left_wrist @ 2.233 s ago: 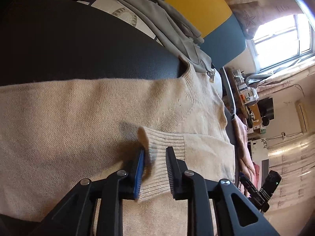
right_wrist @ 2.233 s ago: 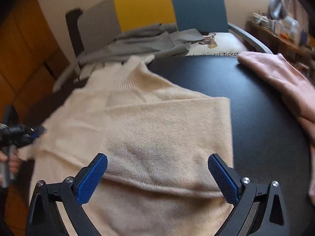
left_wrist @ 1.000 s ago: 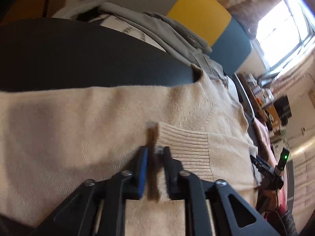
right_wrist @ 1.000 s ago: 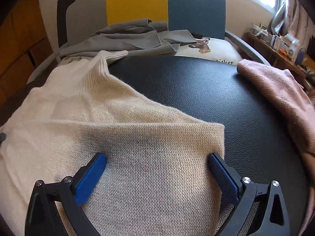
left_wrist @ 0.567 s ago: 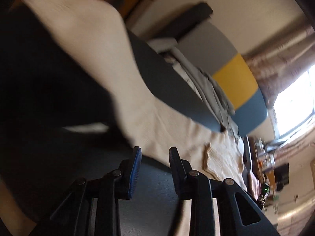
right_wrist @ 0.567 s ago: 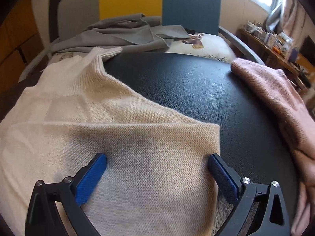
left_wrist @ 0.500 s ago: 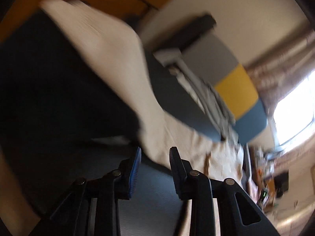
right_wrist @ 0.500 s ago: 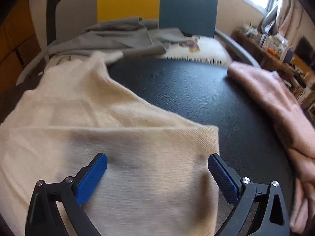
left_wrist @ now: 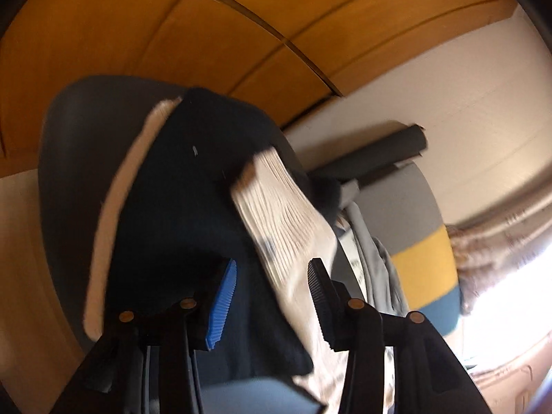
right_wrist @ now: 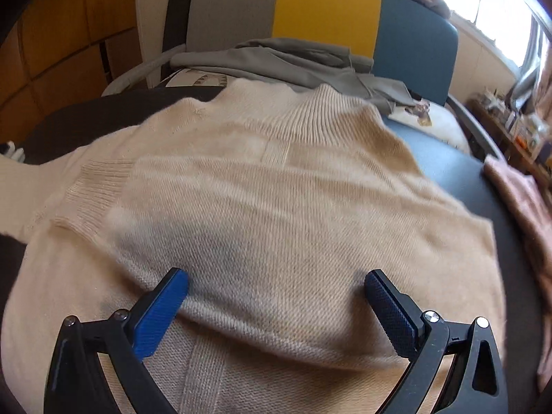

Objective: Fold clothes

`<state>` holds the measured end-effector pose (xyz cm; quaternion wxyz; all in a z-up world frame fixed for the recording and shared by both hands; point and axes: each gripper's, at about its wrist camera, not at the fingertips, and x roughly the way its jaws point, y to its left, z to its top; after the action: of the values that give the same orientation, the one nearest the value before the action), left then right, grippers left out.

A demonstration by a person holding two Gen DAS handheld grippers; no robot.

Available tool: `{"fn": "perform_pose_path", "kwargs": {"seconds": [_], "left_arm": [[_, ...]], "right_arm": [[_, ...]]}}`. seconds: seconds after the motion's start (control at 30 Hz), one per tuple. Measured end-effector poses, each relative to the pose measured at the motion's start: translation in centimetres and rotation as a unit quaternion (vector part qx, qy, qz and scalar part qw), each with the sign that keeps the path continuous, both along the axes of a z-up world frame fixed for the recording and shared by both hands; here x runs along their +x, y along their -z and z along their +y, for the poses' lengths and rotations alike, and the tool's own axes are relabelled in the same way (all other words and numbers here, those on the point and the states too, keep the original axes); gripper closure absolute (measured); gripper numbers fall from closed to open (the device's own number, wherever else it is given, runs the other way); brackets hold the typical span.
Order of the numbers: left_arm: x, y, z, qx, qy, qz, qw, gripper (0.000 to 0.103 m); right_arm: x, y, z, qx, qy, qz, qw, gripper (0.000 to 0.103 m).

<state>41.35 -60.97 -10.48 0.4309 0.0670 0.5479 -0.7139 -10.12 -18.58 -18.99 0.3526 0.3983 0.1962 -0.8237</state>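
Beige sweater (right_wrist: 269, 214) lies spread on the black bench (right_wrist: 483, 186). Right claw (right_wrist: 276, 296) gapes wide just over it, holding nothing. Left claw (left_wrist: 272, 296) is parted too, ribbed cuff (left_wrist: 286, 220) loose between its fingers.

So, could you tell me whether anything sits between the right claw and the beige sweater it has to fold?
Nothing visible does. The right claw is open directly over the beige sweater, its tips right at the knit. The grey garment lies beyond the collar and the pink garment off to the side, both clear of it.
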Motion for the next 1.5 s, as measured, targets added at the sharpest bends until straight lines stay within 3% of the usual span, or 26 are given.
{"fn": "perform_pose_path", "kwargs": {"seconds": [0.17, 0.4, 0.47, 0.5, 0.53, 0.8, 0.97, 1.17, 1.33, 1.5], "left_arm": [[-0.5, -0.2, -1.7, -0.001, -0.003, -0.003, 1.0000, 0.060], [-1.2, 0.5, -3.1, 0.033, -0.031, 0.020, 0.9988, 0.071], [-1.7, 0.5, -3.3, 0.035, -0.039, 0.006, 0.9986, 0.080], [-2.0, 0.4, -3.3, 0.035, -0.043, -0.004, 0.9984, 0.095], [-2.2, 0.3, -3.4, 0.035, -0.046, -0.011, 0.9983, 0.101], [-3.2, -0.2, -3.0, 0.023, -0.031, -0.005, 0.9992, 0.100], [-7.0, -3.5, -0.2, -0.050, 0.034, -0.014, 0.9981, 0.100], [-15.1, -7.3, 4.3, -0.106, 0.150, 0.017, 0.9828, 0.100], [-23.8, -8.2, 8.3, -0.112, 0.248, 0.036, 0.9615, 0.100], [-30.8, -6.0, 13.2, -0.086, 0.321, 0.031, 0.9425, 0.100]], "right_arm": [[-0.7, 0.4, 0.2, -0.015, 0.004, -0.007, 1.000, 0.000], [-0.7, 0.3, 0.4, -0.021, 0.002, -0.003, 1.000, 0.000], [-0.7, 0.4, 0.4, -0.022, 0.002, -0.003, 1.000, 0.000], [-0.9, 0.4, 0.3, -0.022, 0.002, -0.002, 1.000, 0.000], [-0.9, 0.4, 0.4, -0.023, 0.001, -0.002, 1.000, 0.000], [-0.6, 0.4, 0.5, -0.026, 0.001, -0.001, 1.000, 0.000], [-0.6, 0.5, 0.5, -0.026, 0.002, -0.001, 1.000, 0.000], [-0.6, 0.5, 0.5, -0.025, 0.002, 0.000, 1.000, 0.000], [-0.6, 0.5, 0.6, -0.028, 0.001, -0.001, 1.000, 0.000], [-0.6, 0.6, 0.5, -0.029, 0.001, -0.002, 1.000, 0.000]]}}
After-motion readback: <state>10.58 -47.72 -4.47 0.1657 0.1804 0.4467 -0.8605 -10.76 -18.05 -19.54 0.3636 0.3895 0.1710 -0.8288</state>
